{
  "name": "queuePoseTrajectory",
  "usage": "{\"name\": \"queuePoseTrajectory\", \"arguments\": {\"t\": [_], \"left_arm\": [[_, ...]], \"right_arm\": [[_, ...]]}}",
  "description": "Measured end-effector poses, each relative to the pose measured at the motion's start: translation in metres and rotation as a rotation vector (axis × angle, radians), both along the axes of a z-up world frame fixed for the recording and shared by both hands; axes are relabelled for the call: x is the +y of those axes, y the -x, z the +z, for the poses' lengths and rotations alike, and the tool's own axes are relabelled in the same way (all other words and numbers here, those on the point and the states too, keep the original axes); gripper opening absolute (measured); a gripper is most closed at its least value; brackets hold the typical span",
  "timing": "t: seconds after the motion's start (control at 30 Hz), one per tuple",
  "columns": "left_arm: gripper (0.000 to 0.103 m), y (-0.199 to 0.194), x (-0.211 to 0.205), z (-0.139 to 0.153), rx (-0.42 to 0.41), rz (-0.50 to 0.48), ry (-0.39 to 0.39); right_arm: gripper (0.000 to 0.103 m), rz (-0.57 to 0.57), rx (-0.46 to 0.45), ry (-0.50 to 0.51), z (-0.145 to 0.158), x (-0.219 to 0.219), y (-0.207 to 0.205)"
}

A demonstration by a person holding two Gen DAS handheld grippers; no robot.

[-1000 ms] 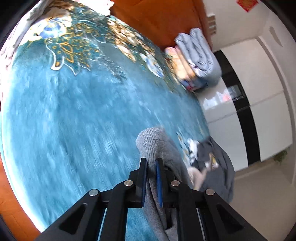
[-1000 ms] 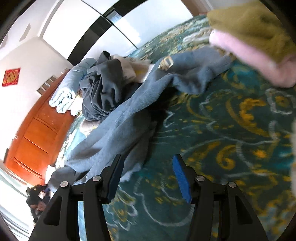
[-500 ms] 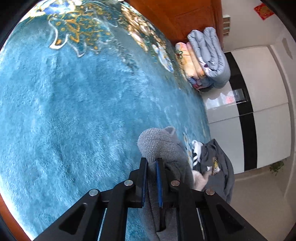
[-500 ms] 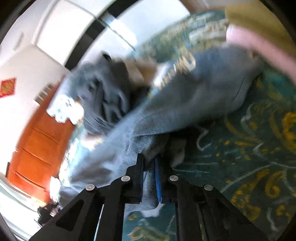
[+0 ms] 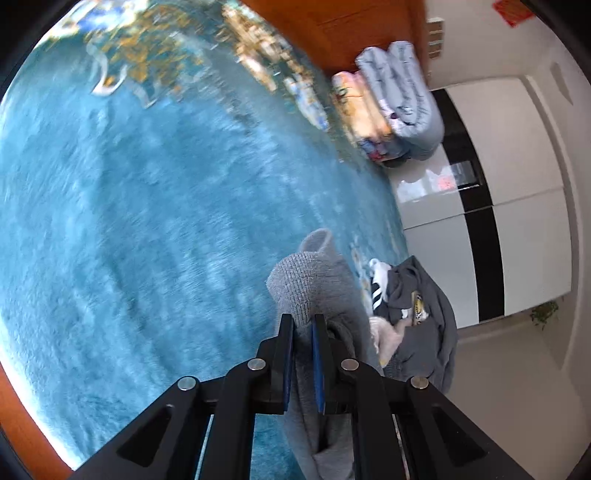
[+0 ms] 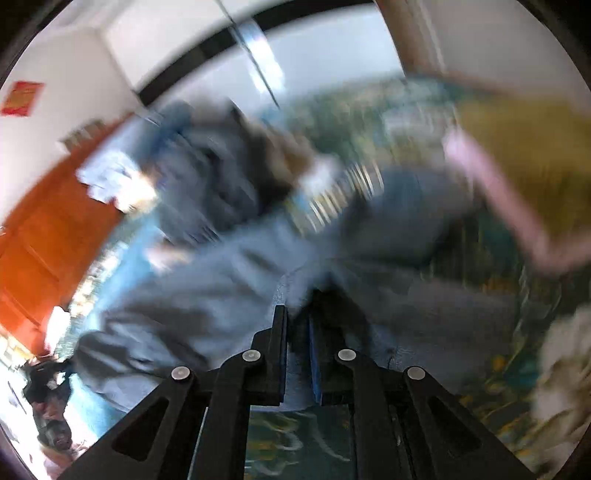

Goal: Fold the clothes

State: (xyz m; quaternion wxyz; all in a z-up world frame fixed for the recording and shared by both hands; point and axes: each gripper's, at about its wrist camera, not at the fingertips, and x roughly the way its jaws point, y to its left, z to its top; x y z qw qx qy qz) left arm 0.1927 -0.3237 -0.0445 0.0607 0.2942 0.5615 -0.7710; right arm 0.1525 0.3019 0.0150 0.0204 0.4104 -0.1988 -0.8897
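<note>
A plush teal bedspread with gold and white floral patterning [image 5: 155, 229] is filling most of the left wrist view, and everything else is placed against it. Along the bedspread's far edge an orange-brown wooden headboard [image 5: 343, 26] is rising, and at the corner beside it a stack of folded quilts, pale blue over peach and floral [image 5: 391, 103], is resting. Beyond that edge glossy white wardrobe doors with black stripes [image 5: 517, 206] are standing.

A long grey knitted garment [image 6: 221, 291] is stretching across the bedspread, its ribbed end [image 5: 306, 284] lifting off the surface. Near the bedspread's wardrobe-side edge a crumpled heap of dark grey clothes with a striped white piece [image 5: 413, 314] is lying just beside the garment. At the bedspread's opposite side, in the blurred right wrist view, folded olive and pink items [image 6: 524, 173] are sitting.

The left gripper [image 5: 303, 354] is pinching the garment's ribbed end, its black fingers with blue pads nearly together on the fabric. The right gripper [image 6: 297, 350] has just been closing, and its narrow-set fingers are clamping a fold of the same grey cloth.
</note>
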Motion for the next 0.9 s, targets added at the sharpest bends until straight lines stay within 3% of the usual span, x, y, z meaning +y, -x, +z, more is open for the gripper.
{"name": "queuePoseTrajectory", "arguments": {"t": [0.07,0.13,0.2,0.3,0.33,0.47,0.57,0.7,0.73,0.77,0.8,0.83,0.9], "left_arm": [[0.01,-0.002,-0.001,-0.002,-0.009,-0.008,0.012],[0.01,-0.001,-0.001,-0.006,-0.017,-0.005,0.01],[0.01,0.001,0.0,-0.01,-0.028,0.0,0.003],[0.01,0.005,0.004,-0.015,-0.041,-0.001,0.009],[0.01,0.006,0.006,-0.017,-0.044,0.0,0.008],[0.01,0.007,0.006,-0.021,-0.06,0.004,-0.004],[0.01,0.007,0.006,-0.018,-0.062,0.003,-0.003],[0.01,0.004,0.005,-0.013,-0.054,-0.002,0.0],[0.01,0.003,0.005,-0.013,-0.054,-0.003,-0.001],[0.01,0.002,0.005,-0.013,-0.054,-0.004,-0.002],[0.01,0.002,0.005,-0.013,-0.054,-0.004,-0.004],[0.01,0.001,0.005,-0.013,-0.054,-0.004,-0.005],[0.01,0.0,0.005,-0.012,-0.049,-0.005,-0.001]], "right_arm": [[0.016,-0.028,-0.018,0.055,-0.024,0.012,0.0],[0.025,-0.022,0.003,0.127,-0.026,0.025,-0.009],[0.043,-0.022,0.046,0.13,-0.012,0.042,-0.023],[0.051,-0.075,0.092,0.099,0.006,0.069,-0.048],[0.051,-0.101,0.103,0.088,0.011,0.079,-0.056],[0.051,-0.185,0.0,0.169,-0.021,0.108,-0.064],[0.051,-0.15,-0.036,0.232,-0.043,0.099,-0.057],[0.053,-0.185,-0.033,0.21,-0.046,0.087,-0.048],[0.052,-0.195,-0.031,0.221,-0.045,0.086,-0.047],[0.043,-0.203,-0.025,0.244,-0.044,0.086,-0.048],[0.021,-0.202,-0.019,0.264,-0.043,0.086,-0.049],[0.011,-0.201,-0.014,0.284,-0.043,0.086,-0.05],[0.009,-0.201,0.028,0.349,-0.038,0.091,-0.055]]}}
